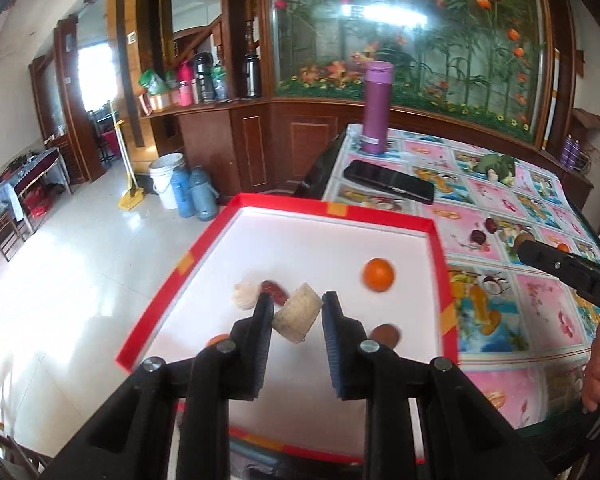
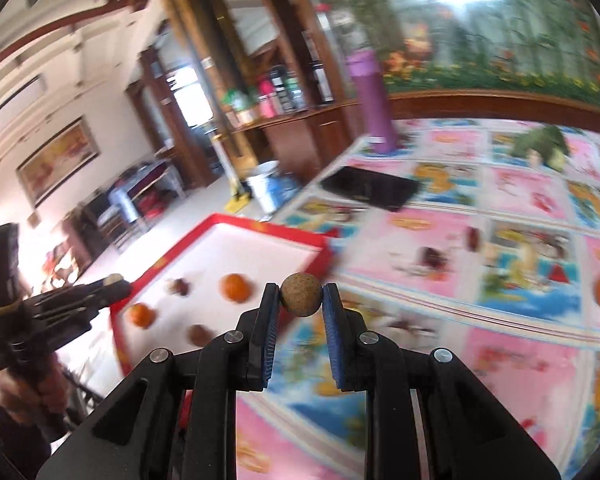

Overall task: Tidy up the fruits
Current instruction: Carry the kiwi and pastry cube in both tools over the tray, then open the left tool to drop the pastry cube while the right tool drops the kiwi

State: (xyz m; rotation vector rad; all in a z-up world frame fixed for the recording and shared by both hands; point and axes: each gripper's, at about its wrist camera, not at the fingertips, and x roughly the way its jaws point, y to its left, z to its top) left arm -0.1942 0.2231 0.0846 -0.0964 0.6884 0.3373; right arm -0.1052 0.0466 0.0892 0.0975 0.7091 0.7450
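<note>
Black left tongs (image 1: pixel 296 312) pinch a pale, ridged cylindrical chunk (image 1: pixel 297 312) above a red-rimmed white tray (image 1: pixel 440 236). On the tray floor lie a round orange fruit (image 1: pixel 378 275), a dark red date (image 1: pixel 274 291), a whitish lump (image 1: pixel 247 295) and a brown round fruit (image 1: pixel 385 335). Right tongs (image 2: pixel 301 300) clamp a small, speckled brown ball-shaped fruit (image 2: pixel 301 294) over the bench's colourful fruit-print cloth (image 2: pixel 520 200). Farther back on the bench rest a black phone (image 1: pixel 389 186), a green vegetable (image 1: pixel 496 166) and a tall purple flask (image 1: pixel 376 108).
</note>
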